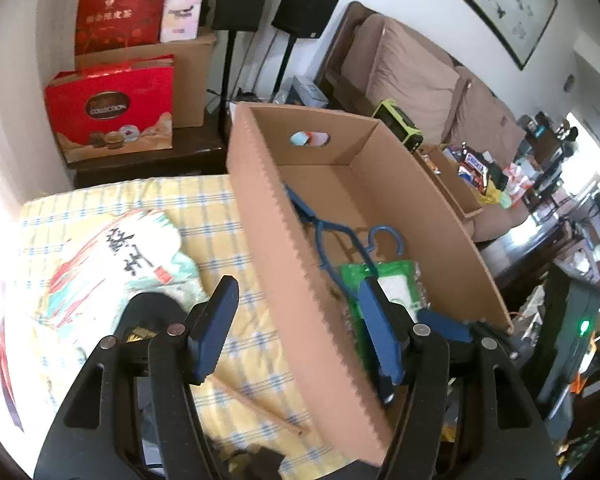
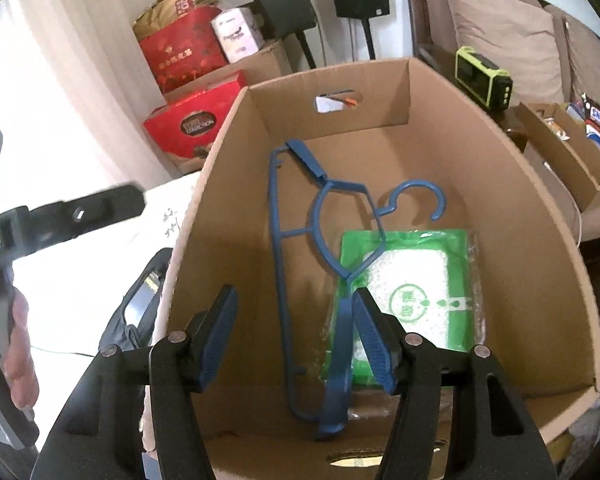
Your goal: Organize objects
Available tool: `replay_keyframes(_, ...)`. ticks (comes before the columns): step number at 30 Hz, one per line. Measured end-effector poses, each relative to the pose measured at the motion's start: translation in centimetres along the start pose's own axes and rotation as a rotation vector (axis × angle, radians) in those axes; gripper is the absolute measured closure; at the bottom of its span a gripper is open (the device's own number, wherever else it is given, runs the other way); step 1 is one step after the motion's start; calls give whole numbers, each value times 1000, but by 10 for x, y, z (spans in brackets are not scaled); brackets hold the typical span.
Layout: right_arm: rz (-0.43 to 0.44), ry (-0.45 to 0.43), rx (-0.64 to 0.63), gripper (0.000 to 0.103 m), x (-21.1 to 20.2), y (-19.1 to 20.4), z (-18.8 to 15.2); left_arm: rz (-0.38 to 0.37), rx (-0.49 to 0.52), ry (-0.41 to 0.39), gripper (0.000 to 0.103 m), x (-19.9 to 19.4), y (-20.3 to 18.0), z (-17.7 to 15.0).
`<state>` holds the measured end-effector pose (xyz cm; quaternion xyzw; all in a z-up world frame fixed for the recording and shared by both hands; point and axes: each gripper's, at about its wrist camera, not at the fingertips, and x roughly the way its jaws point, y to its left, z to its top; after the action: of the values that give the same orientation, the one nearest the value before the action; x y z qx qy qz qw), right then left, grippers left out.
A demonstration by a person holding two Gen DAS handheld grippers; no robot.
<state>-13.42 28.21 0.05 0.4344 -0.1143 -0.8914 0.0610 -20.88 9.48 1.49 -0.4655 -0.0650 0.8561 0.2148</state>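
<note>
The cardboard box (image 2: 440, 168) sits on a bed covered with a yellow checked sheet (image 1: 220, 216), and two things already lie on its floor: a blue plastic hanger (image 2: 296, 280) and a green-and-white packet (image 2: 412, 296) in clear wrap. The hanger's long straight bar runs roughly along the box's length, away from the right wrist camera, with the hook curling toward the far end just above the packet; one shoulder arm crosses the packet's near corner.

The right tongs (image 2: 296, 340) hang over the near end of the box, jaws standing moderately wide with nothing pressed between the pads — the hanger's lower arm lies just beside the right-hand pad, beneath it rather than gripped. The left tongs (image 1: 300, 328) straddle the box's serrated near wall, one pad outside over the sheet and one inside above the packet; they too stand apart and hold nothing.

What appears left to tidy lies outside the box, to the left tongs' left: a printed bag (image 1: 100, 264) bearing large black brush characters and a red seal, and a dark object (image 1: 148, 320) just beside the left pad. The left hand is the nearer one for either.

Readable writing: "COLLECTION" on the red gift bag (image 1: 112, 112), gold Chinese characters on the taller red bag (image 1: 120, 12) that I cannot make out reliably, and "SNICKERS" on wrappers (image 1: 476, 168) in the far tray.
</note>
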Motion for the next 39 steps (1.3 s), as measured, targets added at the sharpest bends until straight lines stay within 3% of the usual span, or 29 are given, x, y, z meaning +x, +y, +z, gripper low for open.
replay_keyframes(9, 5, -53, -42, 41, -22, 16, -1, 66, 0, -10, 43, -21, 21, -28)
replay_keyframes(13, 12, -72, -69, 39, -30, 30, -5, 81, -20, -24, 31, -31, 35, -40)
replay_keyframes(22, 40, -91, -122, 38, -39, 62, -12, 158, -94, -25, 30, -56, 84, -74)
replay_keyframes(32, 104, -104, -211, 38, -54, 105, -39, 185, -180, -9, 30, -68, 130, -118)
replay_keyframes(39, 142, -78, -286, 38, -49, 132, -69, 158, -222, 6, 30, -70, 143, -146)
